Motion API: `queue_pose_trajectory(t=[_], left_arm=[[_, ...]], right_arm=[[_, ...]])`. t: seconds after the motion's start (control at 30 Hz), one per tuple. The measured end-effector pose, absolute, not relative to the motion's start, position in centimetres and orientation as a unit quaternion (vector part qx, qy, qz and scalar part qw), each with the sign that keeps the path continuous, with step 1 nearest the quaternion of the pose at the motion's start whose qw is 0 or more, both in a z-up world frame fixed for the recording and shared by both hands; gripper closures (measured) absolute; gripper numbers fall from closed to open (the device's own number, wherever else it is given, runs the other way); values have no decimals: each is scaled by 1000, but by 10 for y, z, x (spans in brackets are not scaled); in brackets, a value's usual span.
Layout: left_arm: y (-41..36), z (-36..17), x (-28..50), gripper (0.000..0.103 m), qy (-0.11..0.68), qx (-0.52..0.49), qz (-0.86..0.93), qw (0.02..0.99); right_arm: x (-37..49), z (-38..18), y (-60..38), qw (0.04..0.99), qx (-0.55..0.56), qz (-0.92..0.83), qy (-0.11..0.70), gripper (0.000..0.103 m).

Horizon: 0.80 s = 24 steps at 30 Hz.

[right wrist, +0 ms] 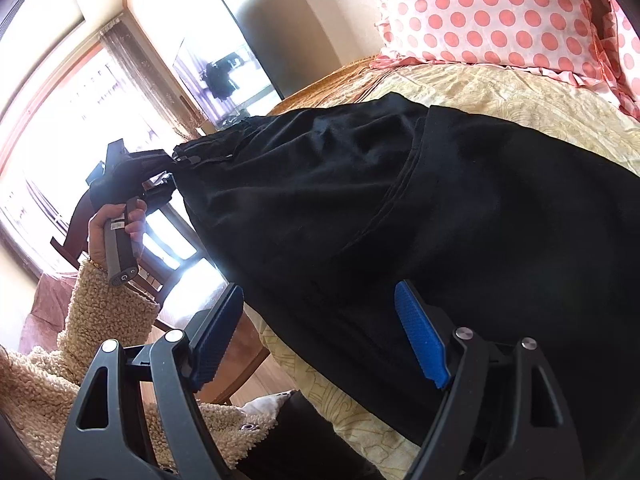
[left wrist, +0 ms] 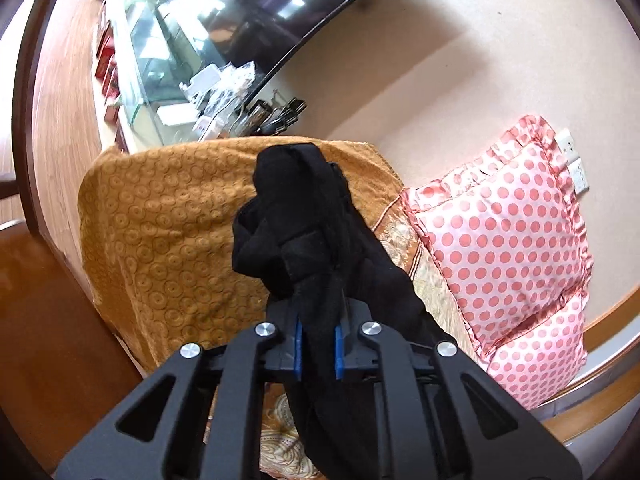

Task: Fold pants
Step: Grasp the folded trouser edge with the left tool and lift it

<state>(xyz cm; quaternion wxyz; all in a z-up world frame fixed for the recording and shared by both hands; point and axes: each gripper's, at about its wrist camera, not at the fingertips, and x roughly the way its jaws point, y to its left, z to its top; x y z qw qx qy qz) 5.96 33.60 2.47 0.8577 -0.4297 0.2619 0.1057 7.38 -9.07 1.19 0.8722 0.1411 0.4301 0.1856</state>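
Note:
The black pants point(right wrist: 360, 208) hang stretched over the bed. My left gripper point(left wrist: 318, 344) is shut on a bunched part of the pants point(left wrist: 304, 232), which rise between its blue pads and drape down past it. In the right wrist view the left gripper point(right wrist: 172, 168) holds the pants' far end up in the air. My right gripper point(right wrist: 320, 340) is open, its blue pads point(right wrist: 420, 340) spread wide, with the pants' lower edge lying between and just beyond them. I cannot tell whether the cloth touches the pads.
A cream patterned bedsheet point(right wrist: 500, 88) and an orange blanket point(left wrist: 172, 208) cover the bed. Pink polka-dot pillows point(left wrist: 504, 232) lie at its head. A glass cabinet point(left wrist: 160, 60) with clutter and a TV point(right wrist: 248, 52) stand by the wall. A chair point(right wrist: 160, 240) stands near the window.

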Motion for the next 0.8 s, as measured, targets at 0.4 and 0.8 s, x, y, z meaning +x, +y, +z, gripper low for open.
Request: queue_pose_trajectory(t=[0.4,0.8], left_arm=[[223,119,89,94,225,-306,-42,924],[71,144,121,94,252,-228,-236,910]], right_arm=[[52,20,-123,887,169,156,399,20],[15,20,-170,899,204,90,376,17]])
